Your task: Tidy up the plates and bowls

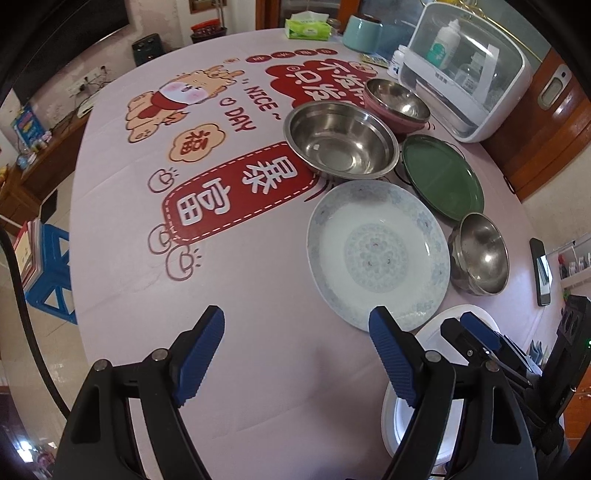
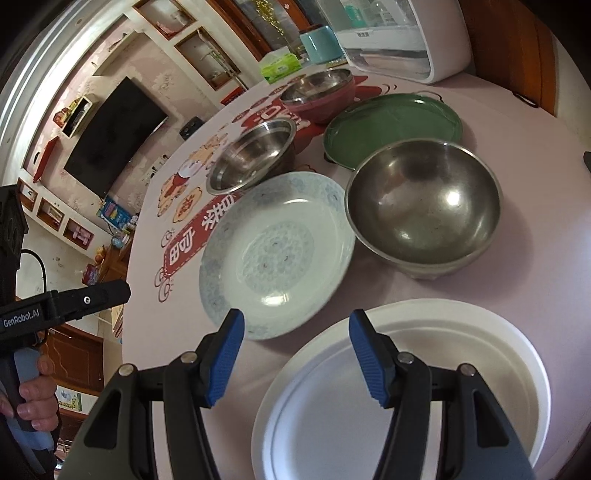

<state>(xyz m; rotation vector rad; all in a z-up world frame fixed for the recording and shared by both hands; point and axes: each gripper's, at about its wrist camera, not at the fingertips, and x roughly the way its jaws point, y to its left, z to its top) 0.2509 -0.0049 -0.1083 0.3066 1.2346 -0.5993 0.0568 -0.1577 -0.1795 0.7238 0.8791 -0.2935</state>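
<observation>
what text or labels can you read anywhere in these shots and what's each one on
"NICE ~ DAY": on the tablecloth, beside the cartoon animal.
"福": on the tablecloth, in a peach cloud shape.
"暴富": on the tablecloth, in the red stitched banner.
"GenRobot.AI": on the side of the left tool, seen from the right wrist.
Tissue pack, bottles in the white case, and the red cloud print are too small or cut off to read.

Three steel bowls, far, mid & near right: shiny metal, near one duller w/ smudges. Patterned plate: glossy ceramic. Green plate: smooth, slight sheen. White plate: matt, looks like paper/plastic. Tablecloth: smooth, matt, printed. Gripper pads: ribbed blue rubber.
</observation>
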